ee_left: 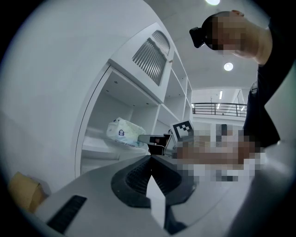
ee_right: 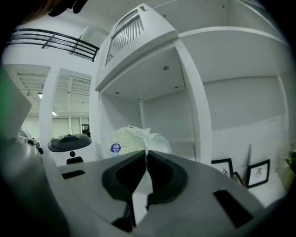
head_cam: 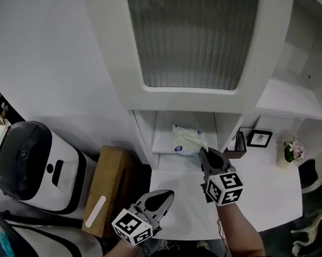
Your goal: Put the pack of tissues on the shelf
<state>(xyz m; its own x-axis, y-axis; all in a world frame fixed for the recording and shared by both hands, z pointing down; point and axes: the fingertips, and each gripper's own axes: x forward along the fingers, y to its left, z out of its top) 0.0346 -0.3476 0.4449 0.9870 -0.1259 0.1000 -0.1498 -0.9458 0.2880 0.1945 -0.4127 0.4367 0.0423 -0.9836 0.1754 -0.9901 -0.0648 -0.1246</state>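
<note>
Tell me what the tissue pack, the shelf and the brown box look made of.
The pack: thin soft plastic film, crinkled and slightly glossy. The shelf: smooth matte white board, probably painted or laminated wood. The box: likely cardboard, dull brown faces.

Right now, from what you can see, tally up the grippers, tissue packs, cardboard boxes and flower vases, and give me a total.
Grippers: 2, the left gripper and the right gripper
pack of tissues: 1
cardboard box: 1
vase of flowers: 1
Total: 5
</note>
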